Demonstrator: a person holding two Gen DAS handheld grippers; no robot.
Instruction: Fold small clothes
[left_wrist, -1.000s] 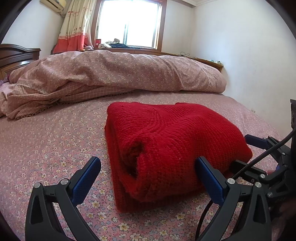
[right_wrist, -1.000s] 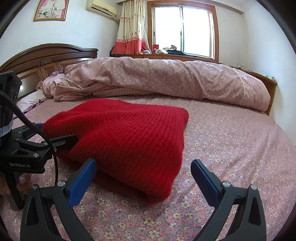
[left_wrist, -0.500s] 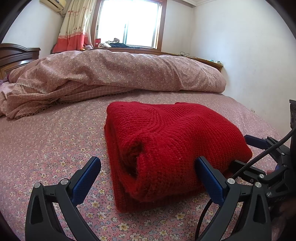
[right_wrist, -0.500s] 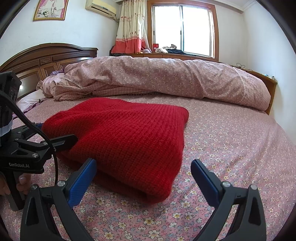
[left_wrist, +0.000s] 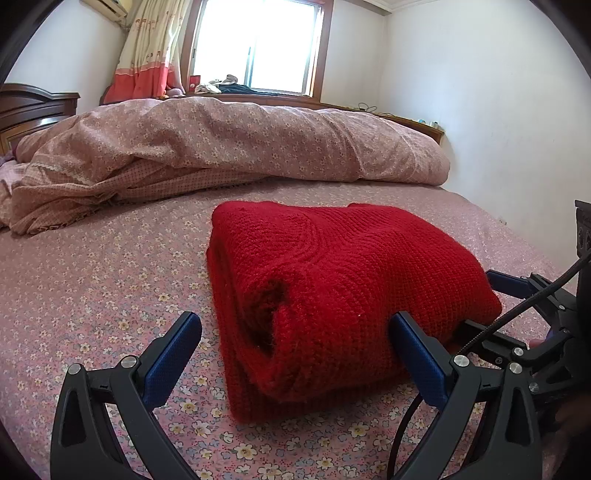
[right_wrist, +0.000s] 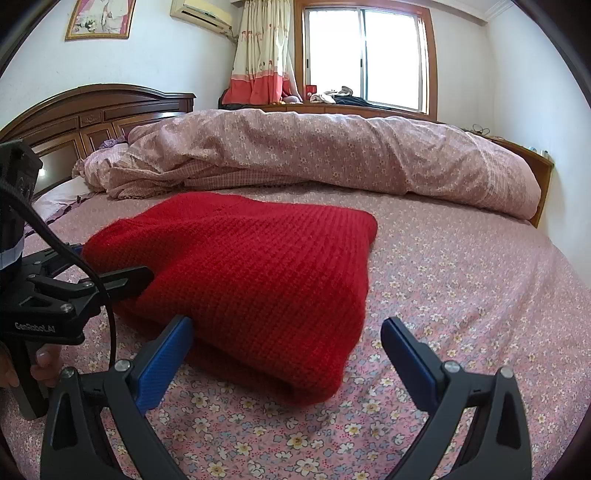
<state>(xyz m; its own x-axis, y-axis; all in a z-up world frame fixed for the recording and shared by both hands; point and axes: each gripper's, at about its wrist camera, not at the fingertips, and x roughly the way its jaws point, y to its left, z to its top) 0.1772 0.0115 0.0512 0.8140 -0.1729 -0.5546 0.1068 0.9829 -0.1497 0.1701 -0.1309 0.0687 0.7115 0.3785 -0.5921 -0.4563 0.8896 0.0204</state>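
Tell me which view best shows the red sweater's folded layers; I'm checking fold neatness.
The left wrist view: the red sweater presents its stacked layer edges and rolled fold toward the camera. The right wrist view shows mainly its smooth knit top and one rounded folded edge, with the layers hidden.

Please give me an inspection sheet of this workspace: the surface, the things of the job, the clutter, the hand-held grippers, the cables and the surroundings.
Surface: bed sheet, pink with small flowers, mostly flat.
Job's things: red knitted sweater, folded into a thick bundle, lying on the sheet.
Clutter: rolled-up duvet along the far side of the bed; nothing else seen on the sheet.
Grippers: left hand-held gripper open, its right finger against the sweater's near end; right hand-held gripper open, straddling the sweater's near corner, gripping nothing.
Cables: black cable running from the right hand-held gripper, above the sheet.
Surroundings: window, curtain, wooden headboard, air conditioner, framed picture.
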